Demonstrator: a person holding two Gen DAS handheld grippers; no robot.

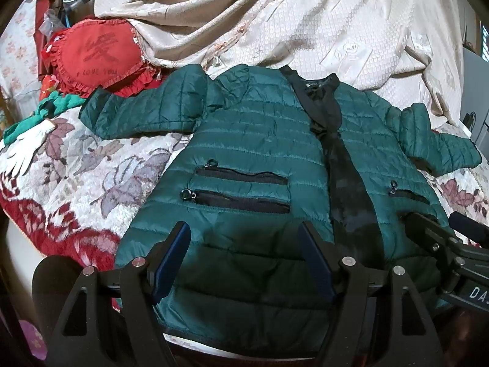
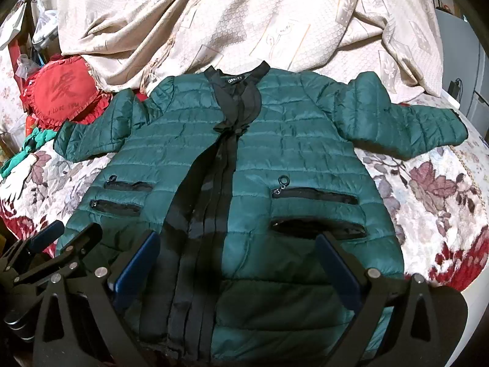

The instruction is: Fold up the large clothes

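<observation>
Lying face up on a floral blanket (image 1: 91,165), the green quilted jacket (image 1: 244,140) is spread flat, both sleeves out to the sides, black placket down the middle, collar toward a beige bedspread (image 1: 275,24). Left gripper (image 1: 244,235) hovers above the hem, tongs apart, nothing held. Right gripper (image 2: 238,244) also above the hem, just beside the left, tongs apart. Red heart cushion (image 1: 97,58) rests near the jacket's left-view sleeve; white glove (image 1: 24,150) at blanket edge.
</observation>
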